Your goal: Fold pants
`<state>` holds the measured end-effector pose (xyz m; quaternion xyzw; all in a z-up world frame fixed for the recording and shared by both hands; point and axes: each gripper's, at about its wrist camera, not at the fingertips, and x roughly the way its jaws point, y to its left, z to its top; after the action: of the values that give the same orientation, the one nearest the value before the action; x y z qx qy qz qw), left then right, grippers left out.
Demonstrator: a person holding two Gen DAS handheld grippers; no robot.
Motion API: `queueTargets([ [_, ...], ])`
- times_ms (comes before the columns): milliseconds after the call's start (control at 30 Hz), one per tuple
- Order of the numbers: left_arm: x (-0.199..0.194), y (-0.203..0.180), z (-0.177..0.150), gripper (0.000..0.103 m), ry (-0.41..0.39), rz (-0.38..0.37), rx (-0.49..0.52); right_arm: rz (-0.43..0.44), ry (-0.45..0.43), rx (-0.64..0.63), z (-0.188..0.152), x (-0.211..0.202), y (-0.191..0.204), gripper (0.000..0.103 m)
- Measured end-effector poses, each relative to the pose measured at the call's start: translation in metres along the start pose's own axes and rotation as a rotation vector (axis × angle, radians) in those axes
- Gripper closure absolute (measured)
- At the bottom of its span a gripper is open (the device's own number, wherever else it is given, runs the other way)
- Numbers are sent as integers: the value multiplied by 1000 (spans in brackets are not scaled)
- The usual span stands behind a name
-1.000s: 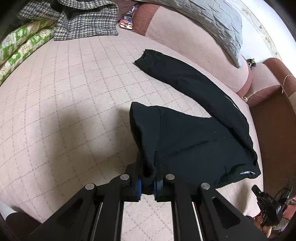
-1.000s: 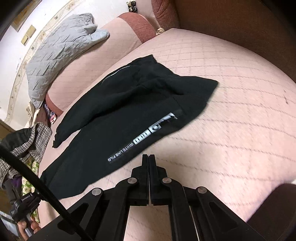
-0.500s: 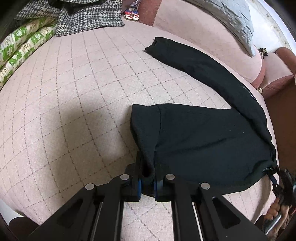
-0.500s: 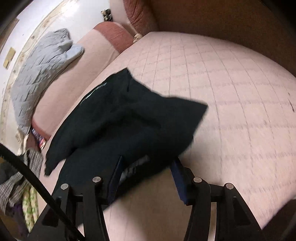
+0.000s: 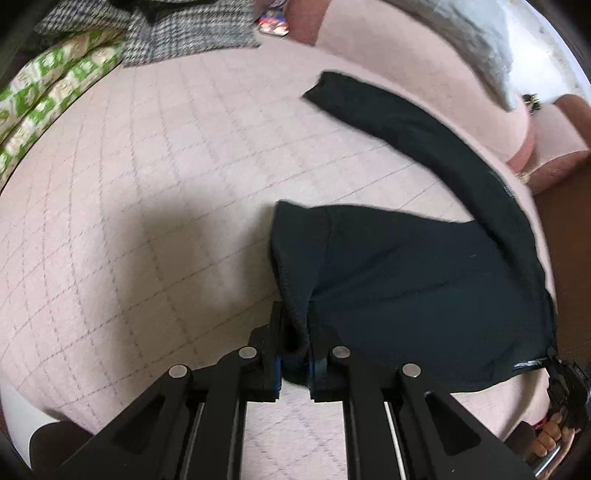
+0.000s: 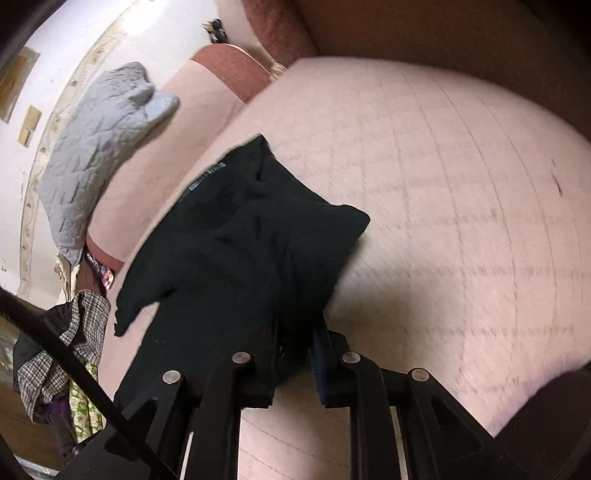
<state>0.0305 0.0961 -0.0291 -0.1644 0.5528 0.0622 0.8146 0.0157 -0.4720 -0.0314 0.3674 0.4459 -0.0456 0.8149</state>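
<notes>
Pants [image 5: 424,288]: black, spread on the pink quilted bed [image 5: 147,192], one leg trailing away toward the far cushions, the other bunched near me.

Left gripper [image 5: 295,363]: fingers clamped on a thick cuff or hem edge of the pants; cloth rises out of the pinch and drapes to the right.

Right gripper [image 6: 293,365]: fingers partly closed with dark cloth between them; I judge them clamped on the opposite edge, though blur hides the contact itself. In the left view, this gripper [image 5: 565,380] sits at the far right corner of the cloth, by a pale printed strip.

Position: pants lie straight ahead of both pairs of fingers, stretched between my two holds, the middle resting on the bed.

Step in hand, my judgement: carrying the held edge over to lay one half onto the other. To do it well I keep both holds level and the cloth lightly taut, move them together, and lower so the edges meet before letting go.

Surroundings: grey quilted blanket [image 6: 96,147], checked cloth [image 5: 177,33], green patterned bedding [image 5: 48,88], all well apart from the pants.
</notes>
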Motion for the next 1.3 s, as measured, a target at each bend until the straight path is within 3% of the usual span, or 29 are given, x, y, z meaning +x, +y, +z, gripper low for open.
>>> queueTargets([
  [100, -1, 9, -4, 85, -14, -4, -14, -35, -5, 16, -6, 3, -10, 80],
  [133, -4, 11, -5, 77, -21, 7, -18, -34, -18, 16, -8, 0, -11, 80],
  [267, -22, 12, -9, 70, -96, 91, -14, -193, -136, -27, -8, -22, -3, 73],
  [367, -41, 1, -12, 67, -197, 192, 27, -218, -202, -57, -8, -40, 3, 69],
  [433, -50, -4, -16, 56, -255, 229, 47, -229, -232, -93, -11, -49, 12, 63],
  [600, -66, -21, -24, 49, -362, 282, 93, -233, -238, -238, -31, -49, 49, 53],
  [667, -72, -25, -31, 46, -376, 273, 108, -231, -228, -292, -42, -44, 64, 48],
  [933, -86, -36, -46, 41, -393, 240, 135, -198, -160, -419, -73, -18, 98, 45],
  [1300, -82, -39, -50, 40, -369, 238, 139, -217, -167, -432, -73, -11, 94, 40],
])
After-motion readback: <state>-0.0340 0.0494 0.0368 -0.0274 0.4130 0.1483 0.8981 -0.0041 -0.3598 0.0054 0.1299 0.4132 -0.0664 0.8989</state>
